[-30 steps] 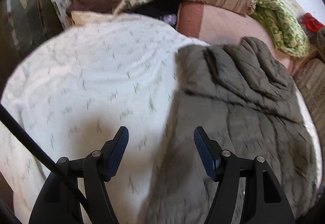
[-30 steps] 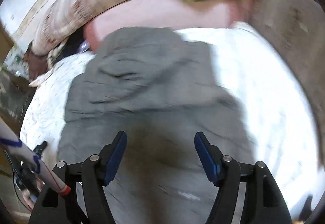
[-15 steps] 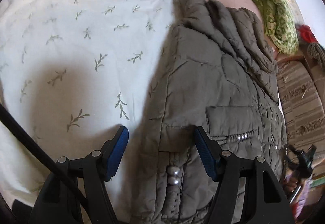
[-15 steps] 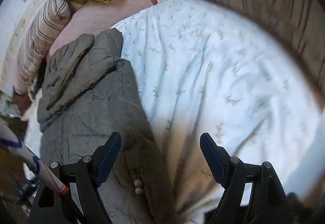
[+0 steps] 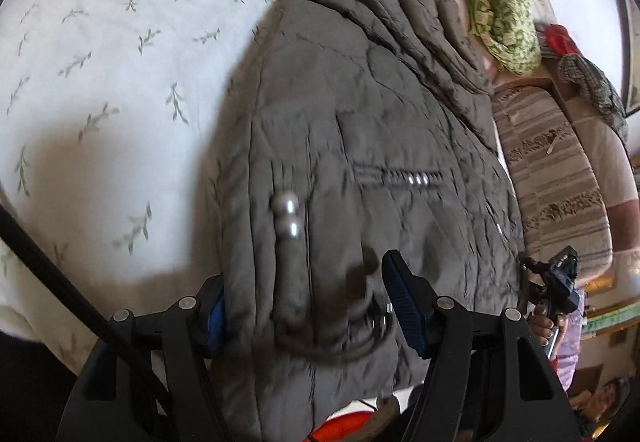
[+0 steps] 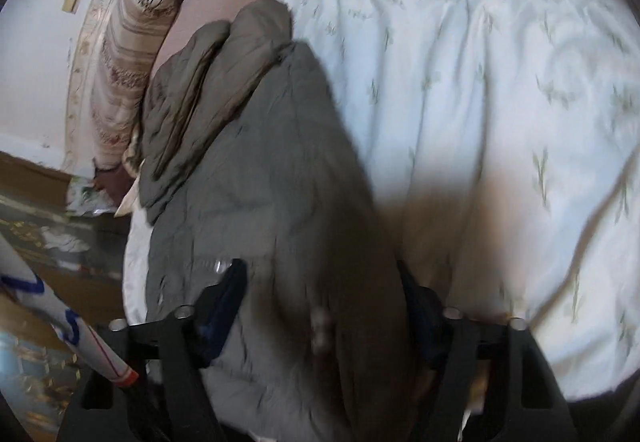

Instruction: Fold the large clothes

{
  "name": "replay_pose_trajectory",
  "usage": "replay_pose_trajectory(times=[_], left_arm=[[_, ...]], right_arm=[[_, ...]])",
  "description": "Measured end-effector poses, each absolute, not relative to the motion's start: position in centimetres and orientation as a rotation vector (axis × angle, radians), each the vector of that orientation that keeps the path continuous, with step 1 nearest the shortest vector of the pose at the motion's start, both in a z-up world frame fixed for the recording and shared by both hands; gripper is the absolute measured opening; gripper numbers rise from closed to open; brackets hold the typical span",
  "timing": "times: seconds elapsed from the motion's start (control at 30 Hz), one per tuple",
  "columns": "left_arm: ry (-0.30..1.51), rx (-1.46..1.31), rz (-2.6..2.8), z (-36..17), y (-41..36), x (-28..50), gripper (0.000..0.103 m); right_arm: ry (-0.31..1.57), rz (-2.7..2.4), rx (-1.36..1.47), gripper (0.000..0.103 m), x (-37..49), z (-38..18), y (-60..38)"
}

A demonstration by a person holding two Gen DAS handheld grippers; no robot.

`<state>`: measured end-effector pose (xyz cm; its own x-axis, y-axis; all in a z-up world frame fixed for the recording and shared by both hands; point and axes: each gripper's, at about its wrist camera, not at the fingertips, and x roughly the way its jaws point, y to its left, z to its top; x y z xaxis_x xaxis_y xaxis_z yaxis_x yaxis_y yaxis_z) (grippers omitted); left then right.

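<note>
Seen from the left gripper (image 5: pixel 304 306), the grey quilted jacket (image 5: pixel 360 129) lies straight ahead and runs lengthwise away from the tool, its hood end far off and its hem end bunched right between the fingers. The left pad is half hidden under the jacket's side edge, just where the white leaf-print sheet (image 5: pixel 100 61) begins; the right pad stands clear above the cloth. Its jaws sit part open with fabric between them, and I cannot tell whether they are pinching yet. Two silver snaps (image 5: pixel 287 217) sit just ahead of the gap.

From the right gripper (image 6: pixel 320 306), the same jacket (image 6: pixel 260 161) again stretches away along its long axis, with the sheet (image 6: pixel 500 101) off to the right. Its jaws have just been closing with the hem bulging between them; blur hides whether the pads press.

Both hands look equally near the hem, one at each corner, which would suit lifting it toward the hood.
</note>
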<state>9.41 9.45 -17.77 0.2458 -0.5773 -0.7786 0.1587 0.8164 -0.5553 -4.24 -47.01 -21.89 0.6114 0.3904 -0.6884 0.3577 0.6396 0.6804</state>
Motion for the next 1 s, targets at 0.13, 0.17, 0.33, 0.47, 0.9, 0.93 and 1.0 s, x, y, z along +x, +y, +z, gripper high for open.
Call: replay_pose_trajectory(times=[0.13,0.17,0.33,0.47,0.9,0.93,1.0], left_arm=[[1.237,-0.443,-0.609,-18.7,9.1,8.5,0.066],[1.226,-0.438,-0.611,-18.7,9.1,8.3,0.066],[1.195,-0.434,-0.607,-18.7,8.7,7.9,0.066],[1.18,-0.363,-0.598,-18.3,7.5,6.8,0.066],[1.145,-0.199,-0.428,-15.8,4.7,5.9,0.024],[1.118,-0.183,-0.425,-14.7,4.6,5.5,0.021],[1.058,-0.178,-0.43,-12.3,4.9,4.6,0.018]], right_arm=[[0.985,0.051,0.887,0.059,-6.3,-22.2,-45.5],[0.987,0.059,0.889,0.059,-6.8,-22.3,-45.0],[0.991,0.068,0.872,0.058,-8.2,-22.3,-43.0],[1.018,0.089,0.858,0.05,-8.7,-22.9,-41.2],[0.978,0.024,0.848,0.028,-9.4,-23.2,-39.9],[0.972,0.027,0.844,0.024,-9.5,-22.7,-39.9],[0.926,0.054,0.845,0.019,-10.1,-21.0,-40.2]])
